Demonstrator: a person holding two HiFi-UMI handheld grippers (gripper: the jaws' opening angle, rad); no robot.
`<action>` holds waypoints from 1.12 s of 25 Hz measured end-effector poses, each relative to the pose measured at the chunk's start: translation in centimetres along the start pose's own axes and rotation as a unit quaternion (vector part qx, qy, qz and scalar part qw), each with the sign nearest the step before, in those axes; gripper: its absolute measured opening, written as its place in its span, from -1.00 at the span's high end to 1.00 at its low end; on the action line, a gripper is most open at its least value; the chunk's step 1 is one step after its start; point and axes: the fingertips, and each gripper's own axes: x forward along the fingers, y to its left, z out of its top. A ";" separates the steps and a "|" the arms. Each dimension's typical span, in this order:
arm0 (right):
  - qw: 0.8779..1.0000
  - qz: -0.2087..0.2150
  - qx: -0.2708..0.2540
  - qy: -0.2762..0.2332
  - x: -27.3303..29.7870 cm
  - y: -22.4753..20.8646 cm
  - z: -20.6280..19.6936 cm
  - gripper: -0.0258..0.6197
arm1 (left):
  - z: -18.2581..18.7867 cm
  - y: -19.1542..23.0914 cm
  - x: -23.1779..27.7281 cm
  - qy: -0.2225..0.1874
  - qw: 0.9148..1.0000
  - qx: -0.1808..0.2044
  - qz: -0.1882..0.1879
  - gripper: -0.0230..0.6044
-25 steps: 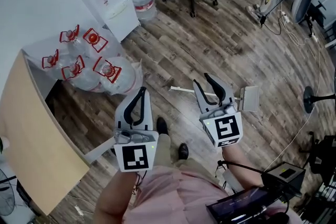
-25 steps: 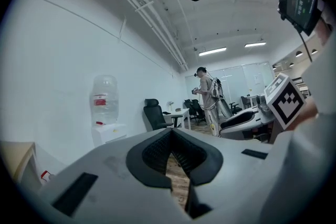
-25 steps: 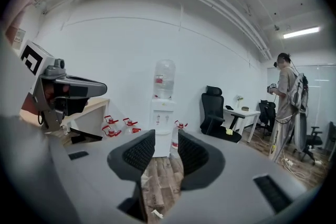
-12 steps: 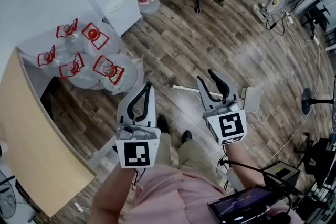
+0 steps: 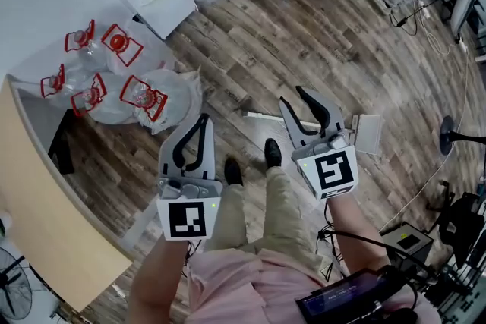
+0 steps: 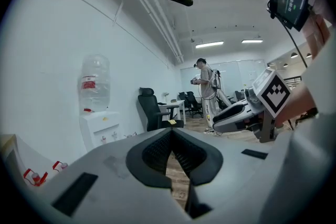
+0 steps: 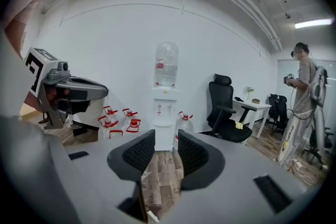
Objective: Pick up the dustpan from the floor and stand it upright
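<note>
my L gripper [image 5: 202, 120]: tips pressed together, empty | my R gripper [image 5: 293, 96]: jaws spread, nothing btwn | dustpan [image 5: 367, 134]: lying on wood floor [image 5: 319, 26], partly behind R gripper

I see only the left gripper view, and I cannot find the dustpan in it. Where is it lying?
Observer: The head view shows the dustpan lying on the wood floor, just past the right gripper. No gripper holds it.
Operator: Is the right gripper ready to take it?
Observer: In the right gripper view its jaws stand apart, with only floor boards between them.
Operator: Which way does the handle point?
Observer: The white handle runs left from the pan, passes behind the right gripper in the head view, and ends a little ahead of the person's forward shoe.
</note>
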 end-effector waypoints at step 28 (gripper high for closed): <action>0.963 0.223 -0.057 0.143 13.2 5.4 -29.2 0.44 | -26.2 -5.0 11.1 0.090 0.991 -0.077 0.057 0.90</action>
